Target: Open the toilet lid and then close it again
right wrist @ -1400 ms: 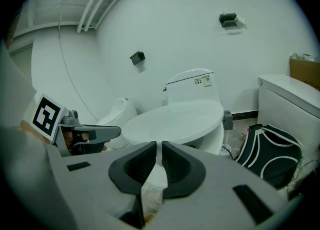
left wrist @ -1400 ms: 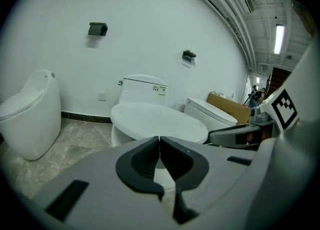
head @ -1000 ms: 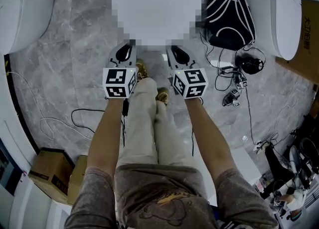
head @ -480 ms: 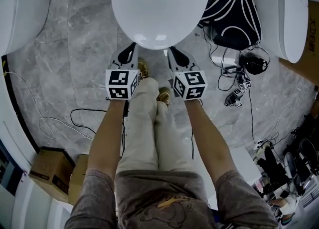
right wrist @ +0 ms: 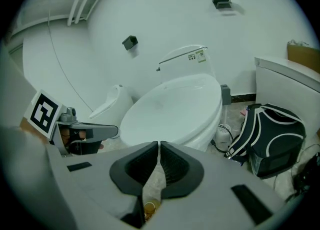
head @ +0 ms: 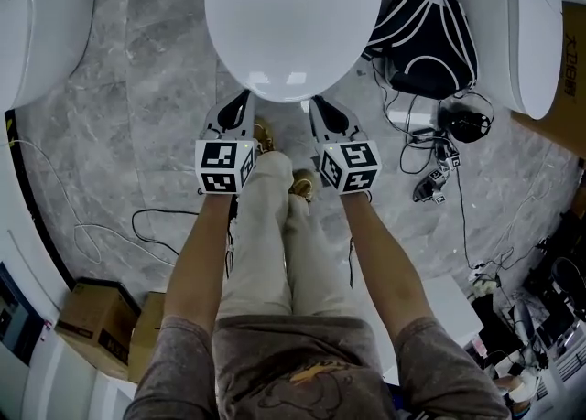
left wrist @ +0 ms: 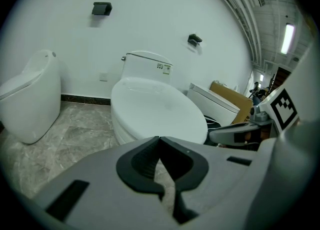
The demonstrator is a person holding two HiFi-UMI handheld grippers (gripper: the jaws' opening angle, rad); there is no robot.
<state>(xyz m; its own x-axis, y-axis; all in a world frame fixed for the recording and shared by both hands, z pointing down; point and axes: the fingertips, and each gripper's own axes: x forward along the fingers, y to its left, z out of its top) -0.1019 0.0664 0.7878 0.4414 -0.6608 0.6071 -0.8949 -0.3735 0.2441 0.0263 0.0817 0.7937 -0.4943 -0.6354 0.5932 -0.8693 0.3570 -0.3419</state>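
While the toilet lid (head: pixel 293 16) lies flat and closed at the top centre of the head view, both grippers sit just under its front rim with their jaws pinched together.
The lid is a white egg-shaped oval whose long axis runs up and down the frame, its rounded front end pointing down toward the person's legs and its back end toward the tank (left wrist: pixel 147 63). The left gripper (head: pixel 240 102) is at the rim's lower left and the right gripper (head: pixel 320 105) at its lower right. Each is clenched on nothing, and the lid lies ahead of the tips rather than between them. A black backpack (head: pixel 426 29) slumps on the floor at upper right.
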